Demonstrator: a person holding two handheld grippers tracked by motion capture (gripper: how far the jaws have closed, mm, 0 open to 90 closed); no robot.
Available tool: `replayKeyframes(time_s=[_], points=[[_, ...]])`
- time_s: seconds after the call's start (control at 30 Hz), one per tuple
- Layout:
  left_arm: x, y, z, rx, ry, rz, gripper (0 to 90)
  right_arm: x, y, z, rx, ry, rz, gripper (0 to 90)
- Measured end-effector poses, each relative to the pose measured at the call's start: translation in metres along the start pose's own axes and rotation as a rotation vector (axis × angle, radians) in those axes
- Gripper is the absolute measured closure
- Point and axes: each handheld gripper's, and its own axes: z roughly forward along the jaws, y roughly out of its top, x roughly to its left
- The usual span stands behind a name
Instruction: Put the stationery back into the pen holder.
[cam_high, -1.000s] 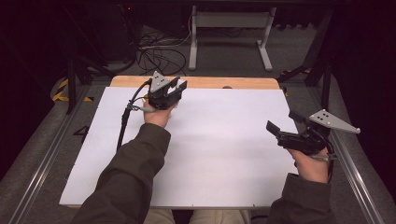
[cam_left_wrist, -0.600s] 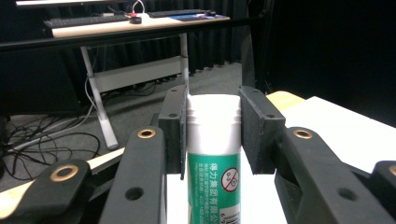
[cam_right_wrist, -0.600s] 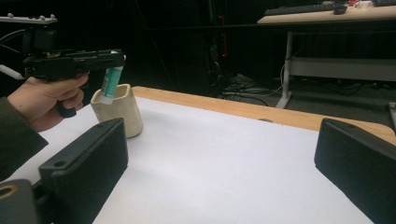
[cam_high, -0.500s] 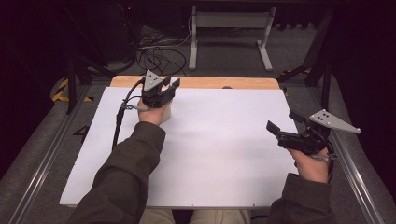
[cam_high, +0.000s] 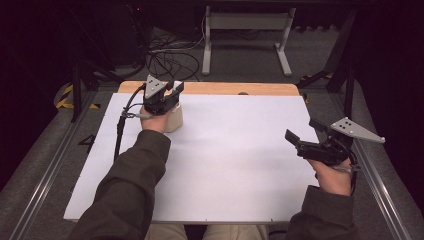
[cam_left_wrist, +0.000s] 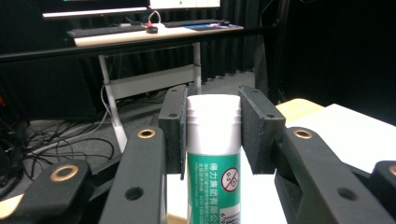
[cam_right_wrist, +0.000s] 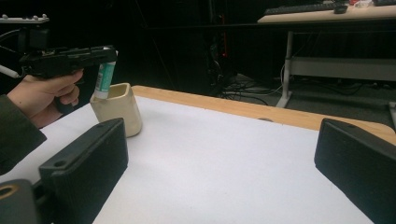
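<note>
Left gripper (cam_high: 167, 95) is clamped on a white-capped cylindrical plastic tube with a green printed label (cam_left_wrist: 213, 154), pads pressing on its sides just under the cap; in the right gripper view the tube (cam_right_wrist: 104, 79) hangs upright from the jaws with its lower end dipped into the mouth of a cream squat ceramic-looking cup (cam_right_wrist: 117, 109) directly beneath. Whether the base already rests on the cup's floor can't be made out, since the cup wall hides it. Step in hand, as I judge it: placing the tube into the cup. Next move probably calls for a little more lowering straight down, keeping the tube vertical so it doesn't catch the rim, then opening the jaws and lifting clear without tipping the cup. Right gripper (cam_high: 305, 137) sits idle well apart on the other side of the white table sheet (cam_high: 240, 150), jaws spread wide, nothing between them. Versus the earlier high view frames: the left hand has shifted sideways toward the left edge of the board and slightly down, so the cup (cam_high: 174, 119), earlier hidden under the hand, now shows just below the gripper; the right hand has not moved.
</note>
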Motion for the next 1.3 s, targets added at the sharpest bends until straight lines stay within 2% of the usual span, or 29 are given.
replayKeyframes(time_s=[0.27, 0.87, 1.03, 1.3], points=[[0.01, -0.004, -0.003, -0.03, 0.032, -0.002, 65.2, 0.0, 0.0, 0.001, 0.001, 0.0, -0.003, 3.2], [0.019, -0.019, -0.001, -0.022, 0.103, 0.017, 65.1, 0.001, 0.0, 0.001, 0.001, 0.002, -0.008, 3.3], [0.021, -0.027, -0.002, -0.012, 0.114, 0.002, 65.1, 0.001, 0.0, 0.002, 0.001, 0.004, -0.012, 3.2], [0.021, -0.036, -0.006, -0.012, 0.106, -0.02, 65.1, 0.002, 0.0, 0.002, 0.002, 0.005, -0.012, 3.3]])
